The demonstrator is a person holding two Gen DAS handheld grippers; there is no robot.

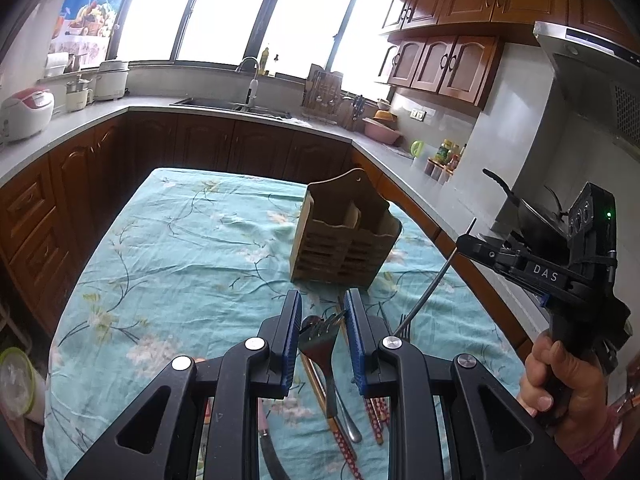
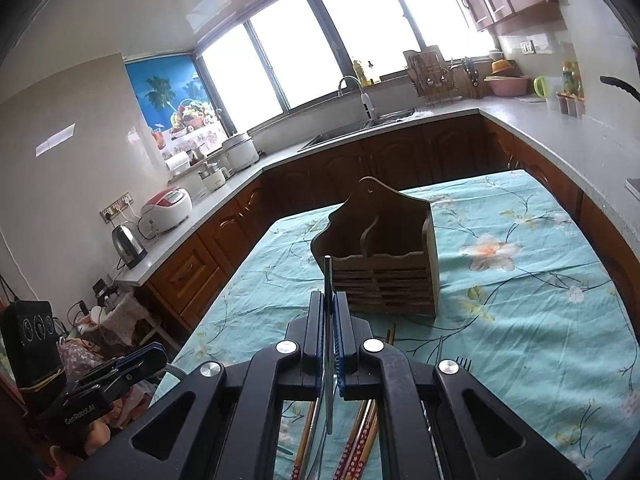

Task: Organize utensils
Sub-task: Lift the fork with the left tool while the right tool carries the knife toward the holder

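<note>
While the wooden utensil holder stands upright on the worktop, which is draped in a teal floral cloth, its two slatted compartments look empty as far as either view shows into them, so I judge the sorting to be at its start. Nearly everything is left to do: a heap of utensils lies flat on the cloth on the near side of the holder, apart from it. In that heap are red patterned chopsticks, plain wooden chopsticks, a spoon, a dark slotted spatula and a fork whose tines peep out by the right tool.

Raised off to the side of the holder, the right gripper has its fingers clenched on a slim metal utensil; the left wrist view shows that piece as a thin rod slanting down from the fingers, its lower end over or among the heap; whether it touches I cannot tell. From the right wrist view, its upper tip lines up with the holder's front left corner. I judge this to be the first piece on its way to a compartment.

Low over the heap, the left gripper has its fingers released, spread wide on either side of the spatula's toothed head and the spoon bowl, gripping nothing. Whether the blue pads touch anything cannot be told.
</note>
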